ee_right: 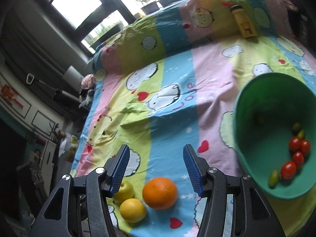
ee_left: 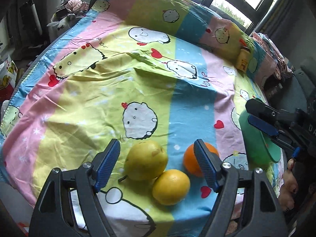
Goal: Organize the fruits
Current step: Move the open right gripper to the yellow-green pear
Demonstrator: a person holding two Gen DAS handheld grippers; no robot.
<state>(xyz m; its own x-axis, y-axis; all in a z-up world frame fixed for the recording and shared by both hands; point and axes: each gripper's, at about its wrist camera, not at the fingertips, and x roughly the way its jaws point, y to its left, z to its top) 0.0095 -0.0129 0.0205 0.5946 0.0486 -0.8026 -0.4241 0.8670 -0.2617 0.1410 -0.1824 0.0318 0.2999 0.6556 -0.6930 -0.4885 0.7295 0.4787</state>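
Note:
Three fruits lie together on the cartoon-print bedsheet point(ee_left: 98, 102): a yellow-green pear point(ee_left: 145, 161), a yellow citrus point(ee_left: 170, 186) and an orange point(ee_left: 188, 163). My left gripper point(ee_left: 157, 144) stands open just above them, pear and citrus between its fingers, touching nothing. In the right wrist view the orange point(ee_right: 160, 192), the citrus point(ee_right: 132, 210) and the pear point(ee_right: 125, 191) lie below my open, empty right gripper point(ee_right: 156, 148). To its right stands a green bowl point(ee_right: 262, 102) holding several cherry tomatoes point(ee_right: 296, 154). In the left wrist view the right gripper point(ee_left: 254, 112) sits in front of that bowl point(ee_left: 254, 144).
A yellow bottle point(ee_right: 244, 24) lies against the pillow point(ee_right: 177, 19) at the far side of the bed. A person's hand point(ee_left: 290, 181) holds the right gripper's handle. Windows are behind the bed, with furniture and clutter off its left edge.

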